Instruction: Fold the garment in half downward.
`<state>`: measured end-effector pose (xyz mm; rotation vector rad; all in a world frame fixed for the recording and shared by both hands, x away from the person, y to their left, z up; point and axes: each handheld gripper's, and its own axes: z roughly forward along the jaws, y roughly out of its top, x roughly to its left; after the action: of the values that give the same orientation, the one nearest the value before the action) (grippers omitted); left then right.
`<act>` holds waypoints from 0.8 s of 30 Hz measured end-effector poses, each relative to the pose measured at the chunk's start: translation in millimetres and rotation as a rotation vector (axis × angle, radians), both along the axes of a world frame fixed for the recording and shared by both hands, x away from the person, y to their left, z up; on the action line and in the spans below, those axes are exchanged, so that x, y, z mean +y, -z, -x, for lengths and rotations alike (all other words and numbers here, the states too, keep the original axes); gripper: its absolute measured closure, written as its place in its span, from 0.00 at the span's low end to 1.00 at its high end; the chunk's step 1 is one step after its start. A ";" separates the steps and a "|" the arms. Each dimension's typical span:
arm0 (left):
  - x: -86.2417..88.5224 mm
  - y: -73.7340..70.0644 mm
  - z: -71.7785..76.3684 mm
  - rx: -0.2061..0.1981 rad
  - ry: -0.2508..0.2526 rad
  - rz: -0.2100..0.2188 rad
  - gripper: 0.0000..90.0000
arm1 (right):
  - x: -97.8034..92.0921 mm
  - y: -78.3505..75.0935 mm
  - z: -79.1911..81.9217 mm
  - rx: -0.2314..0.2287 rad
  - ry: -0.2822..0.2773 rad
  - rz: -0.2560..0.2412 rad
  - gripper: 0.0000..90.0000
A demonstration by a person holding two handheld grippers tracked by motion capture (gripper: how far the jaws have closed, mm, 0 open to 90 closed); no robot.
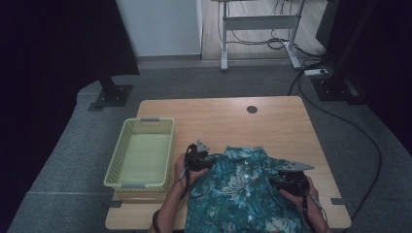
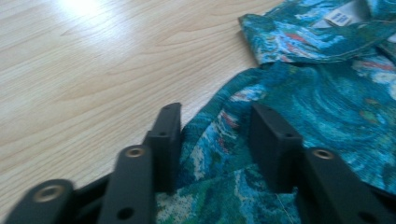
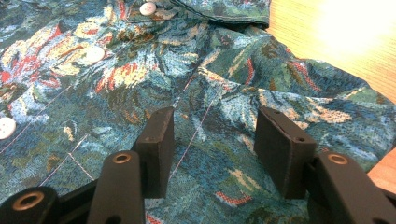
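Jaws stand apart on both tools: your left gripper [image 1: 198,158] and right gripper [image 1: 291,178] each straddle a shoulder of the shirt [image 1: 243,191], spread on the table [image 1: 272,121]. Pinch both evenly before lifting.

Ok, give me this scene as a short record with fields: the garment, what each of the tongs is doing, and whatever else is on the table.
garment: floral shirt, buttoned front up, collar toward the far edge
left tongs: open, jaws astride a fold at the shirt's shoulder edge
right tongs: open, jaws over rumpled cloth at the other shoulder
basket: yellow-green, empty, left of the shirt
table: light wood, round dark hole near the far edge
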<state>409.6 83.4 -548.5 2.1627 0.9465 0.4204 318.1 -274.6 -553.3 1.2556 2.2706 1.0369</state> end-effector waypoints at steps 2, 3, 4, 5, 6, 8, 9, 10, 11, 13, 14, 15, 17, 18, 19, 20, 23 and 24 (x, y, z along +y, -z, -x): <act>-1.1 -0.6 1.0 0.002 0.011 -0.001 0.71 | 0.3 -0.2 -0.3 0.001 0.001 0.003 0.52; -1.8 -0.9 1.4 0.005 0.015 -0.002 0.75 | 0.5 -0.4 -0.4 0.002 0.002 0.005 0.52; -2.8 -1.2 1.7 0.007 0.013 -0.004 0.79 | 0.9 -0.4 -0.4 0.003 0.004 0.005 0.52; -3.6 -1.6 1.9 0.009 0.013 -0.006 0.81 | 1.2 -0.5 -0.4 0.003 0.005 0.007 0.52; -4.6 -1.7 2.2 0.011 0.015 -0.004 0.85 | 1.5 -0.6 -0.3 0.002 0.006 0.009 0.52; -6.5 -2.5 2.7 0.013 0.020 -0.015 0.92 | 2.3 -0.8 -0.1 0.004 0.010 0.013 0.52; -7.9 -2.8 3.1 0.013 0.017 -0.018 0.95 | 2.7 -0.9 0.0 0.004 0.012 0.015 0.52; -9.5 -3.1 3.5 0.013 0.012 -0.022 0.97 | 3.0 -1.0 0.2 0.005 0.015 0.016 0.52; -11.0 -3.4 4.1 0.009 0.010 -0.031 0.99 | 3.2 -1.0 0.4 0.005 0.016 0.016 0.52; -12.6 -4.2 4.3 0.008 0.006 -0.041 0.99 | 3.2 -0.8 1.1 0.002 0.018 0.016 0.52; -12.5 -4.5 3.9 0.012 0.006 -0.039 0.99 | 3.0 -0.6 1.4 0.000 0.017 0.016 0.52; -12.5 -4.6 3.8 0.012 0.005 -0.031 0.99 | 2.6 -0.5 1.7 -0.001 0.016 0.015 0.51; -12.3 -5.4 3.9 0.011 0.003 -0.021 1.00 | 2.4 -1.1 2.2 0.004 0.016 0.012 0.51; -12.5 -5.9 4.2 0.009 0.003 -0.018 1.00 | 2.6 -1.5 2.4 0.007 0.012 0.011 0.51; -12.9 -6.4 4.4 0.007 0.003 -0.018 1.00 | 2.5 -2.2 2.3 0.005 0.003 0.011 0.51; -13.3 -6.9 4.7 0.005 0.002 -0.018 1.00 | 2.2 -3.0 1.8 -0.001 -0.002 0.012 0.51; -14.3 -8.1 5.6 0.001 0.001 -0.015 1.00 | -1.0 -8.1 -2.8 -0.029 0.013 0.014 0.49; -14.7 -8.5 6.0 -0.001 0.000 -0.017 1.00 | -2.1 -10.0 -5.4 -0.035 0.018 0.019 0.48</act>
<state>403.5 68.7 -540.0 2.1772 0.9459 0.4308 323.5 -276.7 -543.4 1.2377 2.2336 1.0212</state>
